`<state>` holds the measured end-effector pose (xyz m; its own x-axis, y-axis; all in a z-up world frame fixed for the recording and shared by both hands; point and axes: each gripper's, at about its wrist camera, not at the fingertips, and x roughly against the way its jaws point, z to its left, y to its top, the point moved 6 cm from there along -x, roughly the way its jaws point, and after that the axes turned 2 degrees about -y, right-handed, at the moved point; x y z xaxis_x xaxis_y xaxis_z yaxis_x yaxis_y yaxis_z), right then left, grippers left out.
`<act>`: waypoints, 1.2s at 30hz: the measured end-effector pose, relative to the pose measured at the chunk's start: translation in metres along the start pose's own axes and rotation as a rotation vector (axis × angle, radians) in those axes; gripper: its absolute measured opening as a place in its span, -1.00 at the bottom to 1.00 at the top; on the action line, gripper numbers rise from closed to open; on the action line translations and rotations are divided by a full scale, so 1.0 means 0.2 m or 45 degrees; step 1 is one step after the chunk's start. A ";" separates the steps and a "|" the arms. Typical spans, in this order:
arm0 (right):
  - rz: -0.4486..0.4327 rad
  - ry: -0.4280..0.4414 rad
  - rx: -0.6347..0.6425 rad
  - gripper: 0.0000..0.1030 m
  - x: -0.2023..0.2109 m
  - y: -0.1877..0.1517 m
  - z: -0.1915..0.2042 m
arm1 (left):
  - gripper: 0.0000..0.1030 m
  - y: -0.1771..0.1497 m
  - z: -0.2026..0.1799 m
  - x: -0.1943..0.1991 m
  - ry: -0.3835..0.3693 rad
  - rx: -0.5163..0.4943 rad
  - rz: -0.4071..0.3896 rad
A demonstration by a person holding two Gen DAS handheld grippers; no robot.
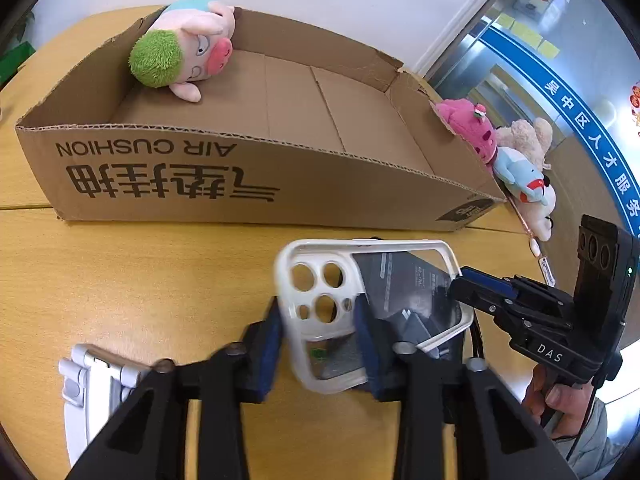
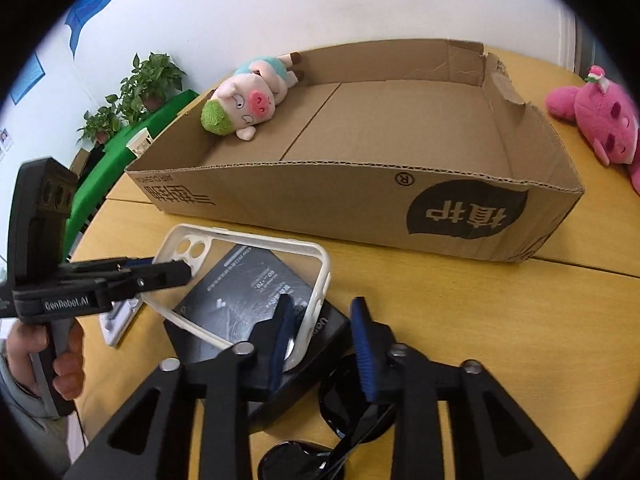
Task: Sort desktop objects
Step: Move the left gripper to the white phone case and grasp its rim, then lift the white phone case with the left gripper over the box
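Phone case (image 1: pixel 360 308) — both grippers' grasp

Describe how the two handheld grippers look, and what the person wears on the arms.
Both grippers are black, with angular linkage arms, silver pivot bolts and dark blue ribbed pads on the fingers. The left gripper carries white lettering "GenRobot.AI" on its side; the right gripper carries "DAS". Each has a pistol-style handle and a black block on top with round openings. The sleeve is light grey.

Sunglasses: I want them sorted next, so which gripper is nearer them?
Right. The right gripper hangs just above the sunglasses; the left gripper is at the phone case's far end.
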<state>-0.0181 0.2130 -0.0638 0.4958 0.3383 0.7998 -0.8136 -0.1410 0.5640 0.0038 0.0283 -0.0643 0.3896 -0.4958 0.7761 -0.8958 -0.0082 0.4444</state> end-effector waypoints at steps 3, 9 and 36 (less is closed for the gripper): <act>-0.002 0.002 0.009 -0.72 0.04 -0.04 0.01 | -0.49 -0.04 -0.05 0.02 -0.013 -0.028 0.019; 0.020 0.051 -0.040 -0.70 0.09 -0.13 0.01 | -0.49 -0.12 -0.08 0.06 0.046 -0.058 0.034; -0.550 -0.128 0.224 -0.81 0.69 0.78 0.14 | -0.88 0.83 -0.42 0.83 0.072 -0.376 -0.571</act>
<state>-0.0683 0.2123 0.1412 0.8113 0.3105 0.4953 -0.4669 -0.1657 0.8686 -0.0625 0.0186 0.1761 0.7385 -0.4518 0.5005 -0.5437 0.0399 0.8383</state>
